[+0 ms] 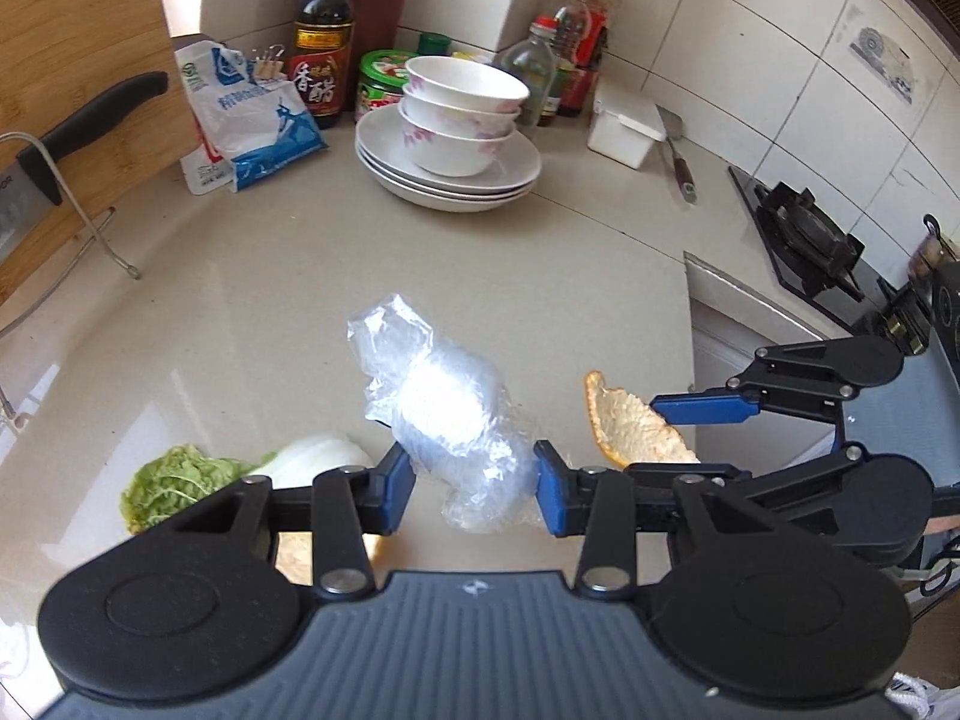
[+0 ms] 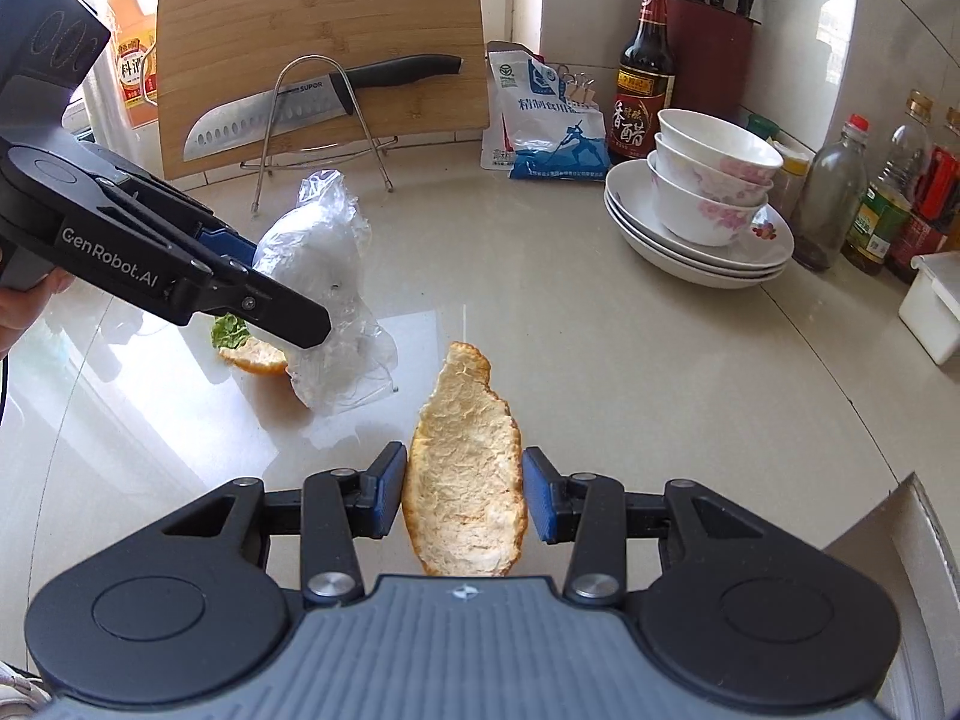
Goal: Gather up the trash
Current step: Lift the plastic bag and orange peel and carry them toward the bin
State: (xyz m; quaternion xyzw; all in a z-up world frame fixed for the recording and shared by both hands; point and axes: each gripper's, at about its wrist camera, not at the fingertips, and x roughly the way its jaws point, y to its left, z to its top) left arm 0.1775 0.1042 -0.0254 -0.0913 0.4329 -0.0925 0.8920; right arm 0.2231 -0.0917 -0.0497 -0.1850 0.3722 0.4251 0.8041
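Left gripper (image 1: 474, 489) is clamped on a crumpled clear plastic bag (image 1: 444, 414), lifted off the counter (image 1: 252, 324). Right gripper (image 2: 462, 495) pinches an orange peel (image 2: 465, 480), jaws narrow, also airborne. Cabbage scrap (image 1: 162, 480) and another peel piece (image 2: 255, 357) lie on the counter near-left. Stacked bowls (image 1: 462, 114) sit far back.

Beige counter (image 1: 252, 312): plates (image 1: 447, 171), perhaps cabbage (image 1: 159, 483).
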